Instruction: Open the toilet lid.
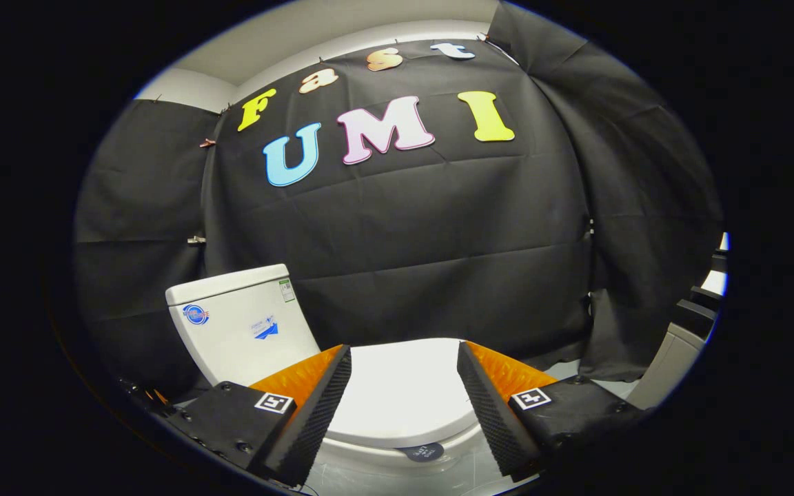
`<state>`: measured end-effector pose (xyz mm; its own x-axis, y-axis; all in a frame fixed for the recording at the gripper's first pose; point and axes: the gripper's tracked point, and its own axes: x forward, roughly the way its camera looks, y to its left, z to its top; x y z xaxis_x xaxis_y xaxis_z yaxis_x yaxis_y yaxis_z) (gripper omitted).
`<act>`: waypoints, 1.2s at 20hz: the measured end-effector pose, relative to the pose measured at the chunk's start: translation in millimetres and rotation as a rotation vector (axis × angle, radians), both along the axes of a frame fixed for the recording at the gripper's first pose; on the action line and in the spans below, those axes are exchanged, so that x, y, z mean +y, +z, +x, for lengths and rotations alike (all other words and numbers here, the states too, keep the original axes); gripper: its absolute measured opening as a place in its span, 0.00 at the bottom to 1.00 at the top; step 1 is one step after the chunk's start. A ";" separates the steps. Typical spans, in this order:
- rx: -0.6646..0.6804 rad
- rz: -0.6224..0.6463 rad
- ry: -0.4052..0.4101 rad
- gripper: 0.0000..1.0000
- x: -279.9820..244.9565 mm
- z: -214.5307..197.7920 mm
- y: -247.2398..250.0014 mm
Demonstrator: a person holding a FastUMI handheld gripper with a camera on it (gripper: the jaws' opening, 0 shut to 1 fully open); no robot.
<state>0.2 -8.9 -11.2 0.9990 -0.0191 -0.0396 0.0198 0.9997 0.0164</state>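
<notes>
Tank: white, upright, with small stickers on its front; it stands against the black cloth wall, beyond the left finger and off to that side.

Left finger: ribbed pad facing inward, its tip over the near left part of the closed lid, no contact that can be made out.

Toilet lid: white, lying flat and shut on the bowl. It sits between the two fingers and just beyond them, and its rounded front edge curves across the gap low down.

Gripper: fingers spread wide apart, nothing held between them; the lid's top fills the open space.

Dark round tag: on the toilet's front just under the lid's rim, between the fingers.

Right finger: mirrors the left, its tip over the lid's right part; whether it touches cannot be told.

Grey and black items: stand to the right, well apart from the toilet, too cut off to identify.
</notes>
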 end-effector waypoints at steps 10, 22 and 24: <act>0.009 0.005 0.006 0.99 1.7 0.2 -2.2; 0.068 0.020 -0.038 0.99 -24.8 -1.3 -27.9; 0.125 0.038 -0.062 0.99 -35.3 -2.5 -48.2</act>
<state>-2.3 -44.2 -59.4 0.9831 -0.0767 -0.1660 0.0857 0.9952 0.0477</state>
